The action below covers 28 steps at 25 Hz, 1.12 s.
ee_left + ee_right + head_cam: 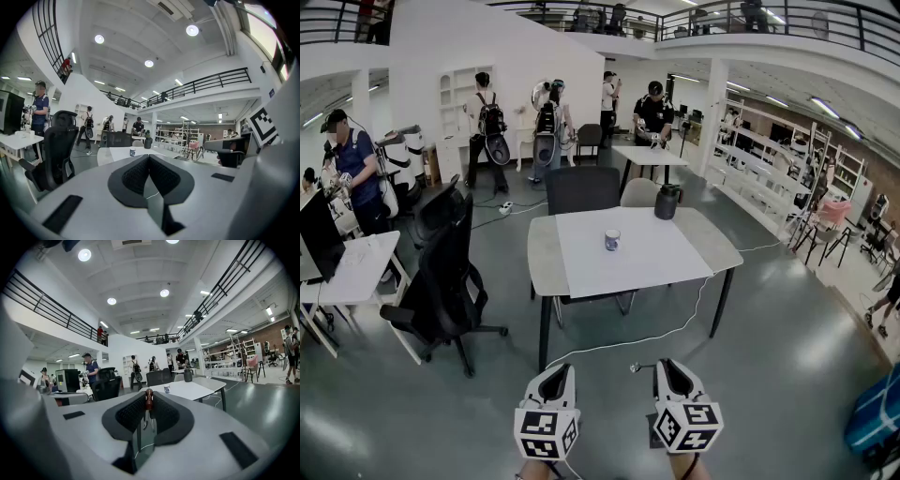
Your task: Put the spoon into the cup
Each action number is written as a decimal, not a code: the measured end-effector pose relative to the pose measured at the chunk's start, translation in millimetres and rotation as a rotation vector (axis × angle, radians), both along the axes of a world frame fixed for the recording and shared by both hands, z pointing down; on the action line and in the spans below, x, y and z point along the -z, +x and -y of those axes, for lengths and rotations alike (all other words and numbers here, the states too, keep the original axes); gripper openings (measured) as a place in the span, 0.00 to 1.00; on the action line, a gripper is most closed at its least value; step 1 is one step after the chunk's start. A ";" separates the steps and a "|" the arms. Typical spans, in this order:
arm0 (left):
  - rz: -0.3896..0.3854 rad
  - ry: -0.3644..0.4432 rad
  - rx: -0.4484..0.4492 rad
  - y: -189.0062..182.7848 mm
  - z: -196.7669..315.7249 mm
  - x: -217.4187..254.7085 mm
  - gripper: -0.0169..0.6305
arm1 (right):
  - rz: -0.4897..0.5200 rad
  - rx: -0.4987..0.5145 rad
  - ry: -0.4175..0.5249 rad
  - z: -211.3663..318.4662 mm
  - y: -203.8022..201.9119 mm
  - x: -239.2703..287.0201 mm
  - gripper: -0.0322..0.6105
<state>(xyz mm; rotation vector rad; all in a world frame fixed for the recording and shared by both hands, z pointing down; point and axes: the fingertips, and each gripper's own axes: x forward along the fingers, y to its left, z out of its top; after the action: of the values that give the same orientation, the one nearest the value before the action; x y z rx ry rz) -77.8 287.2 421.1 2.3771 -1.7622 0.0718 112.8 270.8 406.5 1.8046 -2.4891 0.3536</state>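
**Spoon gripped, cup not yet reached**

The table (724,251) stands well ahead of the person, with a white sheet (661,262) laid over its middle. Both grippers hang on the near side of the table, well apart from it.

The left gripper (555,373) has its jaws pressed together with nothing between them. The right gripper (667,367) is clenched on the spoon (149,399).

A dark jug (667,202) stands at the table's far right. The cup (612,240) sits upright on the sheet, near the table's middle.

Assessment: the pick-up appears done. Carrying the spoon to the table and lowering it into the cup remain.

Views compared:
- The right gripper view shows the spoon's brown end pinched between the pads, with a thin metal part running down behind it. The head view gives only a small sliver beside that gripper.
- Only the head view shows the whole gap between the grippers and the table.
- The left gripper view confirms that that tool carries nothing.
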 end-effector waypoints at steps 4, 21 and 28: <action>-0.021 0.000 0.006 -6.7 8.3 1.9 0.05 | -0.009 0.004 0.005 7.6 -5.9 3.5 0.16; -0.006 -0.022 -0.054 -17.9 21.1 -7.6 0.05 | 0.041 -0.099 -0.021 10.9 2.5 -2.5 0.16; -0.023 -0.042 -0.066 -8.3 39.3 -16.6 0.06 | 0.060 -0.136 -0.039 24.7 18.9 -10.4 0.16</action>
<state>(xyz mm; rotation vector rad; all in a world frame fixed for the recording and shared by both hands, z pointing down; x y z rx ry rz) -86.1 248.0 437.7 2.3960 -1.6562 0.0893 131.7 246.1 416.9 1.9825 -2.3849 0.4663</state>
